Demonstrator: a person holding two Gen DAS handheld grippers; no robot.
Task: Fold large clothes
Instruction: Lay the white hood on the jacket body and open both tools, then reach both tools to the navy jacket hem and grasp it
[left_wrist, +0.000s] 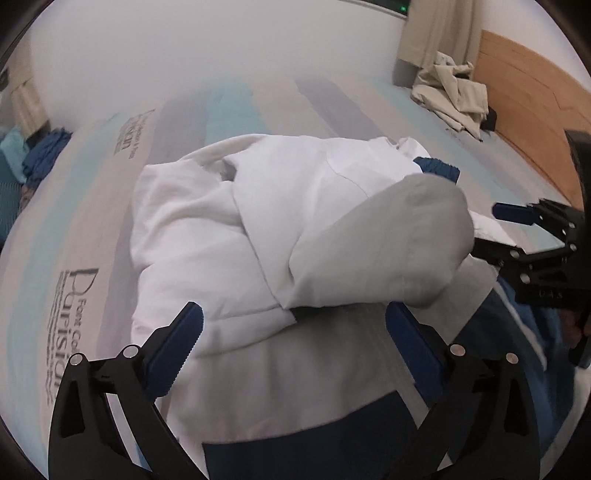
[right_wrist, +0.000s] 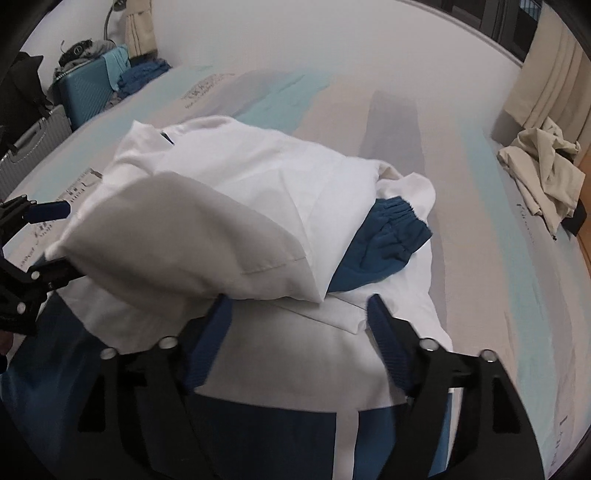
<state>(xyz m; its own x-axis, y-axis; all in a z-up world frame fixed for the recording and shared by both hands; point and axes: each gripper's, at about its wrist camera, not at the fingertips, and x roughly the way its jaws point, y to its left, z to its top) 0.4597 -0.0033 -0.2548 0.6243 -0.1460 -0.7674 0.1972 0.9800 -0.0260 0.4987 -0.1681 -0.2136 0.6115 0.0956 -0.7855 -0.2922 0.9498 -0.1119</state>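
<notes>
A large white jacket with blue panels (left_wrist: 229, 229) lies bunched on the bed, also in the right wrist view (right_wrist: 266, 184). A blue elastic cuff (right_wrist: 391, 229) pokes out at its right side. A rolled white fold (left_wrist: 388, 243) rises in the middle, and shows in the right wrist view (right_wrist: 177, 236). My left gripper (left_wrist: 295, 321) is open, its fingers either side of the near part of the jacket. My right gripper (right_wrist: 299, 306) is open just under the fold's edge. The right gripper also shows from the left wrist view (left_wrist: 491, 225), and the left one from the right wrist view (right_wrist: 51, 229).
The bed has a striped pastel sheet (left_wrist: 258, 99) with printed lettering. A crumpled beige garment (right_wrist: 543, 166) lies at the far right by a wooden headboard (left_wrist: 524, 110). A teal suitcase (right_wrist: 85, 92) and blue clothes (right_wrist: 144, 74) sit beyond the bed's far left.
</notes>
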